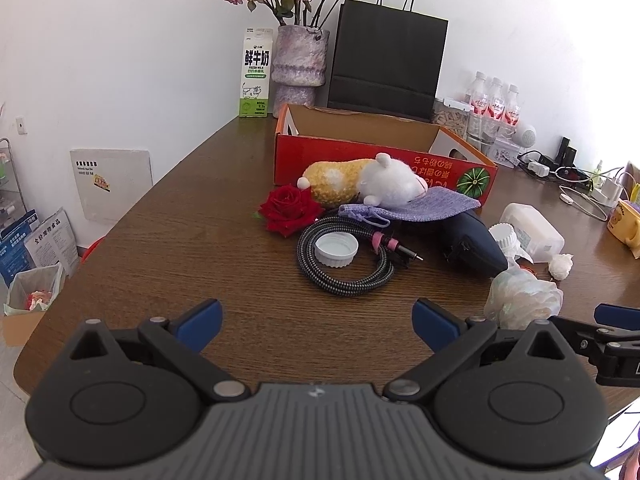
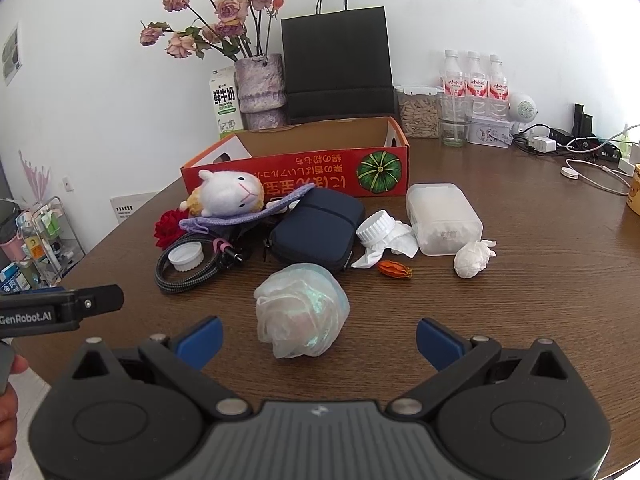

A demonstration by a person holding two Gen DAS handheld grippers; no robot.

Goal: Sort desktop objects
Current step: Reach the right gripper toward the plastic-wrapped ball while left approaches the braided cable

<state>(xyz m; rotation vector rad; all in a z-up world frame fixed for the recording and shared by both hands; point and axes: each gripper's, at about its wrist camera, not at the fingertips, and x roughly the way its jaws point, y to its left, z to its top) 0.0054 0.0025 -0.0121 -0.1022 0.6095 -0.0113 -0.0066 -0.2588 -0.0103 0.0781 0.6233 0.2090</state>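
Observation:
Clutter lies on the brown table in front of a red cardboard box (image 1: 384, 162) (image 2: 296, 172): a plush sheep (image 2: 232, 196) (image 1: 360, 182), a purple pouch (image 1: 412, 208), a red rose (image 1: 290, 210), a braided cable (image 1: 340, 264) around a white cap (image 1: 336, 250), a navy case (image 2: 316, 232), a white lid (image 2: 378, 228), a frosted plastic container (image 2: 442, 218), tissue balls (image 2: 472, 258) and a crumpled plastic bag (image 2: 302, 312). My left gripper (image 1: 316, 326) is open and empty, short of the cable. My right gripper (image 2: 318, 340) is open, its jaws either side of the bag's near part.
At the back stand a milk carton (image 1: 256, 74), a vase of dried roses (image 1: 300, 66), a black paper bag (image 1: 386, 64), water bottles (image 2: 474, 80) and a seed jar (image 2: 418, 112). Chargers and cables (image 2: 580, 152) lie at the far right. A bin (image 1: 32, 300) stands on the floor at left.

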